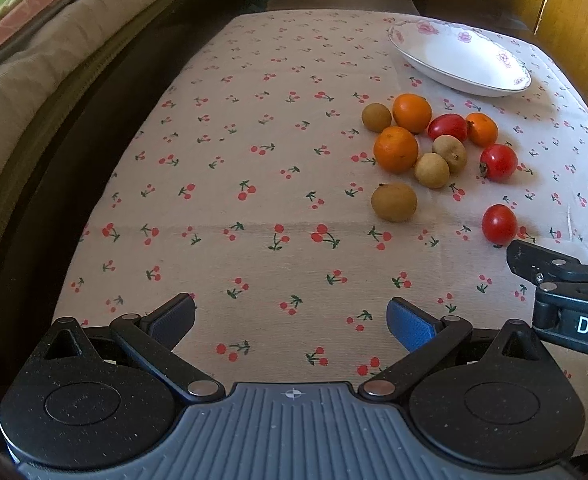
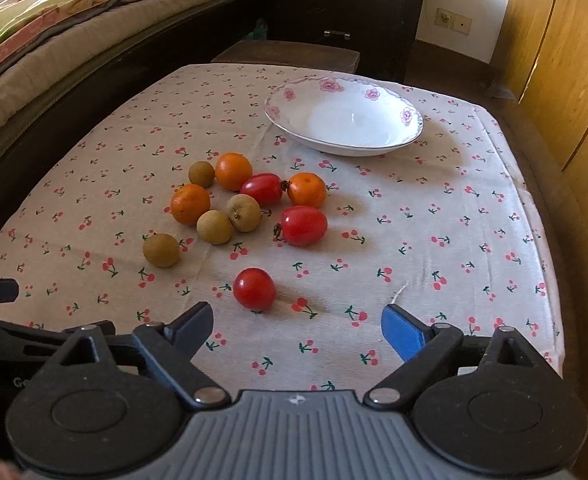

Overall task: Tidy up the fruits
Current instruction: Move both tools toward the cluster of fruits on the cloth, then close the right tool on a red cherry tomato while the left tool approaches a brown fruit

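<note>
1. On the cherry-print tablecloth (image 2: 413, 208), the fruit sits loose: oranges (image 2: 190, 204), tomatoes (image 2: 304, 225) and small brown fruits (image 2: 160, 250), left of centre.
2. Nearest tomato (image 2: 254, 289) lies apart, just ahead of the right gripper (image 2: 297, 330).
3. White bowl (image 2: 345, 120) sits at the far side.
4. Right gripper and left gripper (image 1: 292, 322) both spread wide, holding nothing.

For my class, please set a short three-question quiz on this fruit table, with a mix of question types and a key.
1. True or false: the white bowl already holds fruit.
2. How many red tomatoes lie on the tablecloth?
3. Which fruit lies nearest the right gripper: A an orange, B a tomato, C a brown fruit?

Key: 1 false, the bowl is empty. 2 three. 3 B, the lone tomato just ahead of its open fingers.
</note>
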`<state>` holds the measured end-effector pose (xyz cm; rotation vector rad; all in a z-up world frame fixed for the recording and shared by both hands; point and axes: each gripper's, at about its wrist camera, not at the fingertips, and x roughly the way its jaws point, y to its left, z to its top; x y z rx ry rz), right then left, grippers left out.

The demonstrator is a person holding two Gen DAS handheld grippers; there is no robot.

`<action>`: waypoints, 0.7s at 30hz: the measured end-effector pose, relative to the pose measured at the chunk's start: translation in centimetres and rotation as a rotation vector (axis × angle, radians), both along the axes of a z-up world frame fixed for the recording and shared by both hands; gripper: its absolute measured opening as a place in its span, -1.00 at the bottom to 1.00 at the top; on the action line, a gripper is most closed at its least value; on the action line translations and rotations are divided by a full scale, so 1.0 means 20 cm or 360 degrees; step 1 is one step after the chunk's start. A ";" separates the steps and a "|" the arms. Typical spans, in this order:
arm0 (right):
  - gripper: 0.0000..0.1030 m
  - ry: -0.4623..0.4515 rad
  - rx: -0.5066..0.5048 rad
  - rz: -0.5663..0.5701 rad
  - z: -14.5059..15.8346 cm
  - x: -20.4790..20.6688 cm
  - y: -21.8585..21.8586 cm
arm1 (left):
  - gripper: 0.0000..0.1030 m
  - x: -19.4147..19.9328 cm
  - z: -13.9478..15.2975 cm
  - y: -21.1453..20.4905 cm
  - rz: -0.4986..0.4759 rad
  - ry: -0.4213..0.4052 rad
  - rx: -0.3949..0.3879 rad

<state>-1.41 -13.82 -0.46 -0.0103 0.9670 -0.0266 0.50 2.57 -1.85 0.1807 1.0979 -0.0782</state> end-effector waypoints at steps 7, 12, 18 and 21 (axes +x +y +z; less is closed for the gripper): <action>0.60 0.0015 0.0031 0.0033 -0.01 0.01 0.02 | 1.00 0.00 -0.01 0.00 0.0001 0.0006 0.0021; 0.55 0.0026 0.0042 0.0042 -0.02 0.03 0.02 | 1.00 0.00 -0.02 0.00 -0.0003 0.0010 0.0028; 0.49 0.0031 0.0051 0.0066 -0.04 0.04 0.02 | 1.00 0.00 -0.02 0.00 -0.0023 0.0019 0.0020; 0.45 0.0038 0.0060 0.0065 -0.06 0.05 0.01 | 1.00 0.00 -0.03 0.00 -0.0014 0.0016 0.0030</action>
